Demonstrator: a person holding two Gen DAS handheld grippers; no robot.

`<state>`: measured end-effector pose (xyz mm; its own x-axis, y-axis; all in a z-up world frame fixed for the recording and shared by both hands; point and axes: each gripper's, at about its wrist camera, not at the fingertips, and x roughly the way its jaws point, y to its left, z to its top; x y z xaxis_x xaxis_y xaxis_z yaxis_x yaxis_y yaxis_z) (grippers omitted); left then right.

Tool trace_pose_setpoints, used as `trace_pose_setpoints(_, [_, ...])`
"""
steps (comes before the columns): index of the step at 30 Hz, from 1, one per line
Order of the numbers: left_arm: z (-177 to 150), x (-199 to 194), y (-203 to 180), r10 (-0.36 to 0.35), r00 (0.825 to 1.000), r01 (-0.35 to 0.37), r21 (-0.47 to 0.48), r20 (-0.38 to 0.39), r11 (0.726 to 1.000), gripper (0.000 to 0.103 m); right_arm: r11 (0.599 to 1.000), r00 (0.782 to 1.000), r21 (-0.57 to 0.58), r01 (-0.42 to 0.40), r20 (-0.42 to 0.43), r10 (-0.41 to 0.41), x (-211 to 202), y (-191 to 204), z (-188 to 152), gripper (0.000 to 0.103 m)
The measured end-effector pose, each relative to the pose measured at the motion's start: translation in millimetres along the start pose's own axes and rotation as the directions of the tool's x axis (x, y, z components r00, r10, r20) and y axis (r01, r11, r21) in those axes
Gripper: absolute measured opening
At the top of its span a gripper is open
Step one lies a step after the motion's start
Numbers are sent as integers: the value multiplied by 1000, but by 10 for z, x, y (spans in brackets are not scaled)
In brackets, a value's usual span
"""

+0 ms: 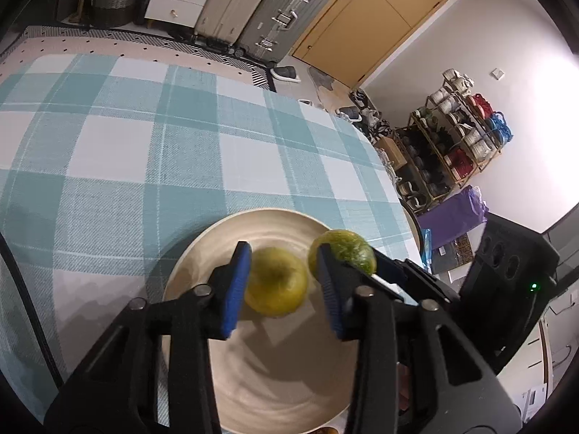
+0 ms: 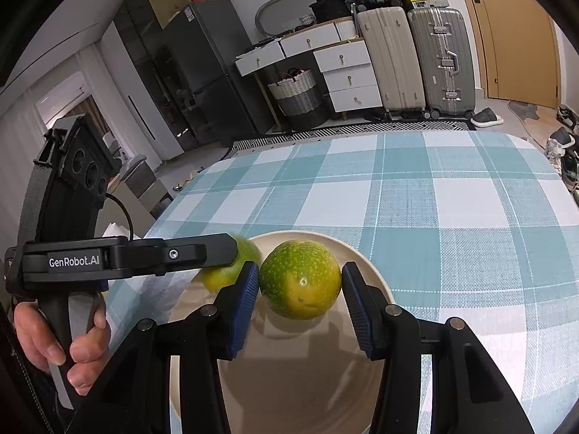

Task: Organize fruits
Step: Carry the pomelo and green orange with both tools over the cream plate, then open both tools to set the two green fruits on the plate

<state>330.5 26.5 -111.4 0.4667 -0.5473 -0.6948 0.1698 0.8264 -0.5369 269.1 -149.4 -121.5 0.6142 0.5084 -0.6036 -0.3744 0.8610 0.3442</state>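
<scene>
Fruit A: green-yellow citrus, speckled skin, sitting on the plate. It lies between my right gripper's blue pads; the left pad looks to be touching the skin, the right pad just beside it. I cannot tell if there is any squeeze.
Fruit B: second green-yellow citrus, blurred in both views, over the same plate. It sits against the left pad of my left gripper, with a clear gap to the other pad.
Right gripper: jaws spread around fruit A, fruit resting on the plate, so I log it as open.
Left gripper: jaws apart, nothing clamped.
Plate: cream, round, near the table edge on a teal-and-white check cloth.
Step in hand: my judgement is that both fruits are being placed or let go on the plate.
Next move: back each gripper away along its fingers, slowly; round fruit may roll if a pad drags it.
Writing: "GenRobot.AI" on the left gripper body, seen from the right wrist camera. A black box far back shows "36".
Background: suitcases, white drawers, woven basket, shoe rack.
</scene>
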Motion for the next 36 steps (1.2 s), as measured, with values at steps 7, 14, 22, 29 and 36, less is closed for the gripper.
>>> trace_pose_setpoints(7, [-3,15,1,50,999,-50,-9,14,999,46,999,999,-10,32,-3,-32,63,4,-33,58])
trace_pose_setpoints(14, [-100,-236,-43,82,996,-81,-23,42,996,49,999,994,7,40,98,-41,-303,44,9,75])
trace_pose_setpoints(22, [-426,-763,-198,161,979,-164,18,123,986,55,998,987,-27,49,156,-44,-729,269,-46,83])
trace_pose_setpoints(29, [-728,-1134,-343,182,968,-192,42,172,980,72,996,977,-56,66,208,-53,-1112,510,-160,88])
trace_pose_setpoints(36, [-1059,-1397,-557,269,938,-289,67,219,955,84,995,971,-66,69,231,-52,-1415,666,-322,93])
